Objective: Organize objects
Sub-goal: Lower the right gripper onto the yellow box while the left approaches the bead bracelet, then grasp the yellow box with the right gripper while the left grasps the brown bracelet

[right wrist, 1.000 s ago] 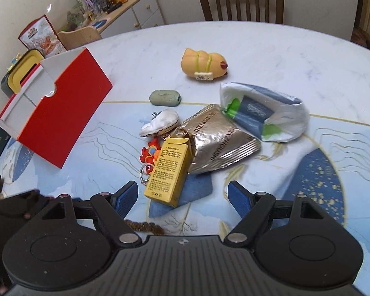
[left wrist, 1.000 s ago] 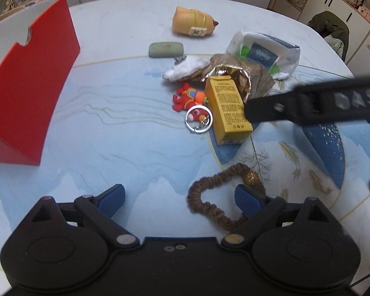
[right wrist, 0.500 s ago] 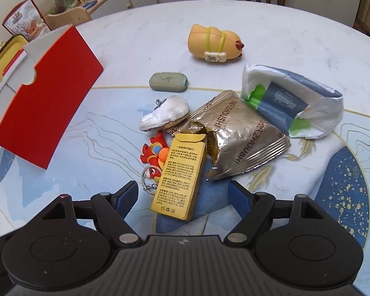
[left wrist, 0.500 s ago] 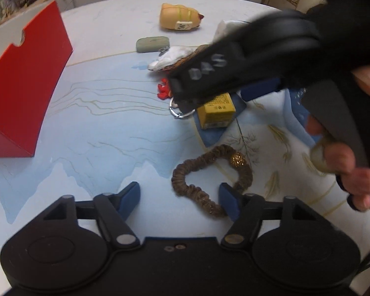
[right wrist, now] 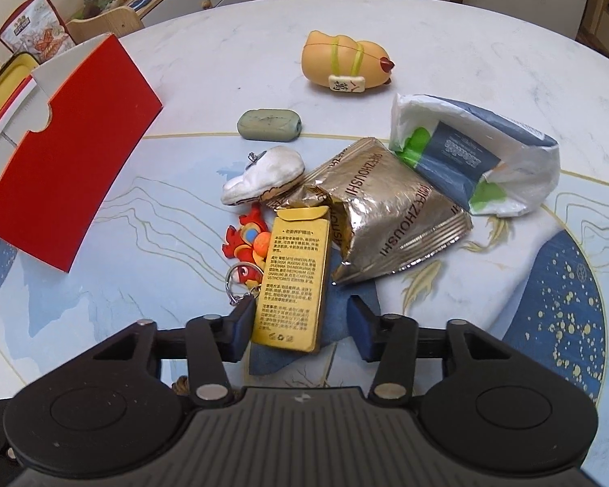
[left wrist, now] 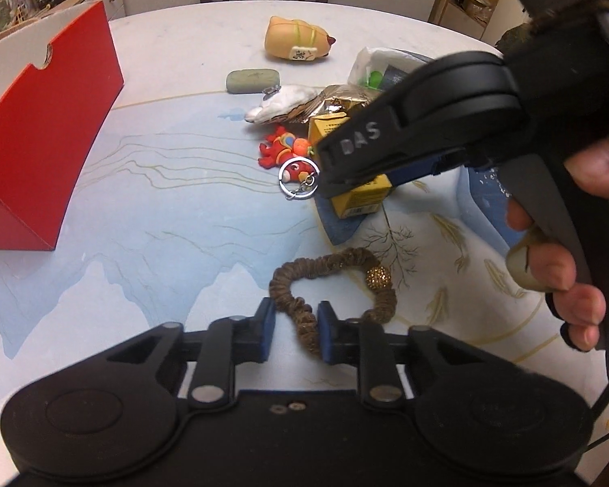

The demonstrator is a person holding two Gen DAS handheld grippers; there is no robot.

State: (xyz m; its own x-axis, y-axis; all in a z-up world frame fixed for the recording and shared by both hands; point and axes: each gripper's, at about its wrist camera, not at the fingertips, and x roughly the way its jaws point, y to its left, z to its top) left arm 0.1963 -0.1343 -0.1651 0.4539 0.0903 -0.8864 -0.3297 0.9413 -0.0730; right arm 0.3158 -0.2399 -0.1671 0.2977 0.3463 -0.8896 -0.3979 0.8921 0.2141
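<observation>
Grippers work in parallel here — each hand addresses a separate item of the loose pile on the table (right wrist: 487, 57).

Left gripper (left wrist: 292, 335): its jaws are closing, and a strand of the brown hair scrunchie (left wrist: 333, 284) passes between the blue pads. The pads sit narrow, on or just short of the fabric; a firm pinch cannot be confirmed. The scrunchie lies flat near the table edge, its gold bead at the far right of the loop, so a side strand is the easiest part to take.

Right gripper (right wrist: 298, 330): its jaws are closing around the near end of the yellow carton (right wrist: 294, 280). The left pad touches the carton's side; a gap remains at the right pad. The carton lies lengthwise along the fingers, which suits a grip across its narrow width.

A red box (right wrist: 67, 182) stands open at the left, well apart from the pile — probably the destination.

Legible writing: "DAS" on the right gripper's body in the left wrist view; "ZHOUSH" on the silver foil bag (right wrist: 385, 219). The carton's print is too small to read.
</observation>
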